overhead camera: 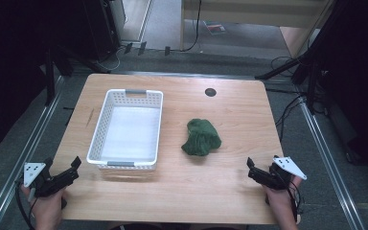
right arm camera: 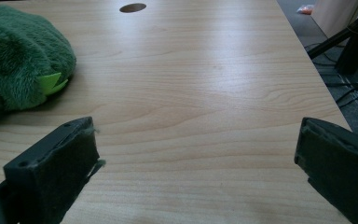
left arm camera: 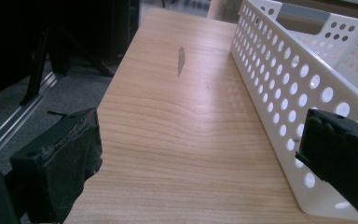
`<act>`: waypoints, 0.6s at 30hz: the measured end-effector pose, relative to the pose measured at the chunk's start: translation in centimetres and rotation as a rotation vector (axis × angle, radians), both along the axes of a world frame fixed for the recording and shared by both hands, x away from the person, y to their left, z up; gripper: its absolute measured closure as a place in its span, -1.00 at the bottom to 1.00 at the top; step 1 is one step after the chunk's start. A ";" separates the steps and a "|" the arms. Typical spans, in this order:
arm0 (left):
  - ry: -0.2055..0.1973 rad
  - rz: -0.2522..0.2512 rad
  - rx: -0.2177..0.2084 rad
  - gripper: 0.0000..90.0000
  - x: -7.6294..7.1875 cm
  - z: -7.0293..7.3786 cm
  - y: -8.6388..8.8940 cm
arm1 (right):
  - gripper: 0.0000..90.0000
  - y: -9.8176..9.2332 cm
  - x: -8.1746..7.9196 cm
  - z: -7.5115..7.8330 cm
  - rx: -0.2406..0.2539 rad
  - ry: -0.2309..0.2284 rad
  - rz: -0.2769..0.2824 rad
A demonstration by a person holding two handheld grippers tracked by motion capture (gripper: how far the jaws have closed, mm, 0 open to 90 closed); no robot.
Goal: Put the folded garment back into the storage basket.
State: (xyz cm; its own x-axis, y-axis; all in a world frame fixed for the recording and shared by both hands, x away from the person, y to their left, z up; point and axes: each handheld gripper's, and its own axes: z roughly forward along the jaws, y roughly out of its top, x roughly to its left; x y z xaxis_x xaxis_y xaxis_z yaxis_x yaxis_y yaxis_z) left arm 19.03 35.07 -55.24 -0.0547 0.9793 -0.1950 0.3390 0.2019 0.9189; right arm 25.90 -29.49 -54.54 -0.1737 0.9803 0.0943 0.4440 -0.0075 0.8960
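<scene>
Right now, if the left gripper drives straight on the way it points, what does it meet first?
Probably the white basket. The left gripper is open, one jaw over bare table, the other lined up with the basket's perforated side wall. The gap between looks free along the wood; depth to the wall is unclear.

The table (overhead camera: 230, 120) is smooth, faintly shiny wood grain, the perforated basket (overhead camera: 97, 132) glossy white plastic, the green toy (overhead camera: 201, 137) fuzzy plush cloth.
</scene>
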 end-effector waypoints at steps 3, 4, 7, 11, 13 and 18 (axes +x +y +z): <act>-0.002 0.005 0.000 -0.99 -0.1 0.1 0.0 | -1.00 -0.1 0.0 0.0 0.004 0.002 0.003; -0.002 0.005 0.000 -0.99 -0.1 0.1 0.0 | -1.00 -0.1 0.0 0.0 0.004 0.002 0.003; -0.019 -0.018 -0.005 -0.99 -0.4 0.8 -0.4 | -1.00 0.0 0.0 0.0 0.004 0.007 0.004; -0.029 -0.022 0.009 -0.99 -0.9 2.0 -1.3 | -1.00 0.0 0.0 0.0 0.001 0.009 0.005; -0.033 -0.022 0.011 -0.99 -0.9 2.2 -1.4 | -1.00 0.0 0.1 0.0 0.001 0.006 0.006; -0.042 -0.032 0.031 -0.99 -1.3 4.2 -2.2 | -1.00 0.0 0.0 0.0 0.006 0.007 0.011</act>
State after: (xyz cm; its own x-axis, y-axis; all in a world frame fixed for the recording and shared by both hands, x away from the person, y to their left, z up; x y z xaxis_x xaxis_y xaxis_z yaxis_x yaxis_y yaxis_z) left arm 17.72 32.89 -51.06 -0.0154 0.9861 -0.1656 0.3062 0.1623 0.9380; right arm 25.95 -29.53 -54.54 -0.1834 0.9778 0.1018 0.4504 -0.0084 0.8928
